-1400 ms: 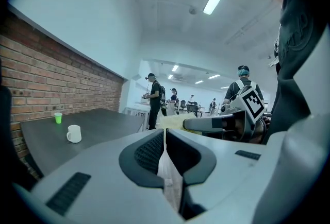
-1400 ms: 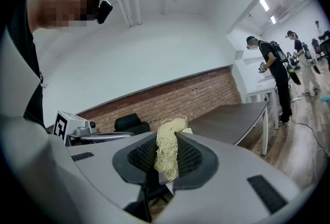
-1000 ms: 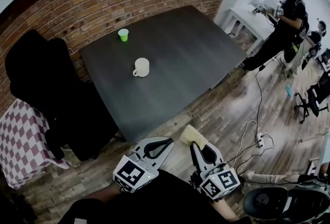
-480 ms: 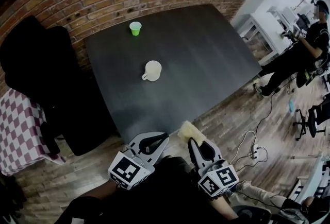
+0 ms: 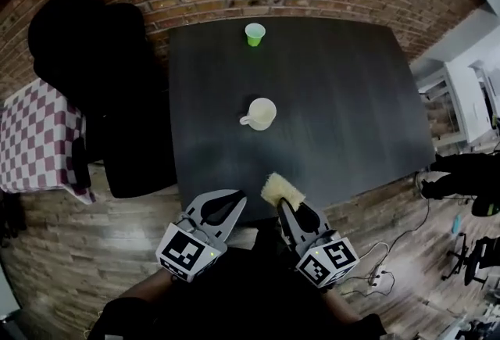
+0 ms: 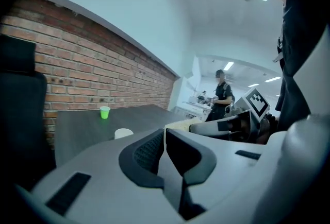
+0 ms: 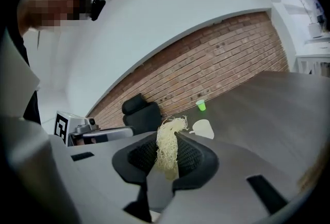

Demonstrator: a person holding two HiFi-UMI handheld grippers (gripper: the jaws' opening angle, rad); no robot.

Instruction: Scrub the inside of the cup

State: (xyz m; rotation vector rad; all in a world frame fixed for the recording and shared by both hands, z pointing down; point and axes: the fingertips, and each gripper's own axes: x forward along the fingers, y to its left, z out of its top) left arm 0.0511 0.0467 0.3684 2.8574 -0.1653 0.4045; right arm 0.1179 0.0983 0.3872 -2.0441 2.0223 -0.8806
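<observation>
A cream mug (image 5: 259,112) stands upright near the middle of the dark table (image 5: 351,96), its handle turned left; it also shows small in the left gripper view (image 6: 124,133) and the right gripper view (image 7: 202,128). My right gripper (image 5: 283,199) is shut on a pale yellow fibrous scrubber (image 5: 281,190), whose strands stick up between the jaws (image 7: 167,147). It hovers over the table's near edge, well short of the mug. My left gripper (image 5: 233,198) is shut with nothing in it (image 6: 164,141), beside the right one.
A small green cup (image 5: 255,34) stands at the table's far edge by the brick wall. A black office chair (image 5: 101,73) sits left of the table, next to a checkered cloth (image 5: 39,143). A person (image 6: 220,97) stands far off in the room.
The head view has swung so the table now lies straight ahead. Both grippers have come forward to the table's near edge, the right one still holding the scrubber.
</observation>
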